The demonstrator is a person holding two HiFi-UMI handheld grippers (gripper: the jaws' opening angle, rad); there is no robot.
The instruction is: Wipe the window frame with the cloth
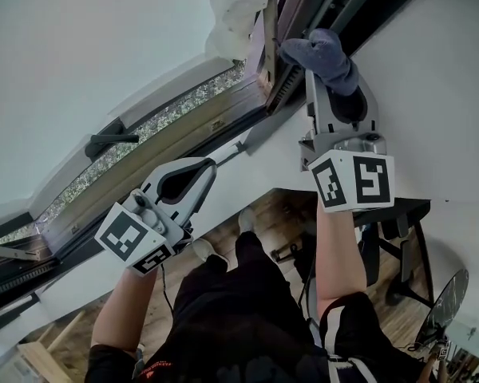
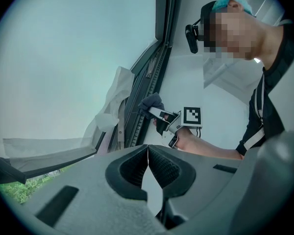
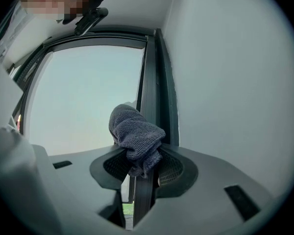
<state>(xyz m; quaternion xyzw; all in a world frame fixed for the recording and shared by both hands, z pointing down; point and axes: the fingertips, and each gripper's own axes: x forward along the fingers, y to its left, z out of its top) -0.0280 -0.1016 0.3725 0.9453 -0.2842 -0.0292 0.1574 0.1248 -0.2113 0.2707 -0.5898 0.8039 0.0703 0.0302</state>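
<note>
Right gripper (image 3: 139, 164) clamps a bunched grey cloth (image 3: 135, 131) so its free end meets the dark window frame (image 3: 154, 82) for wiping; left gripper (image 2: 148, 163), closed and empty, hangs aside.

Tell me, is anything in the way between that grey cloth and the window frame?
Nothing visible. The cloth, clamped in the right gripper, appears to rest right against the dark window frame. The white sheet hangs beside it, not between them.
</note>
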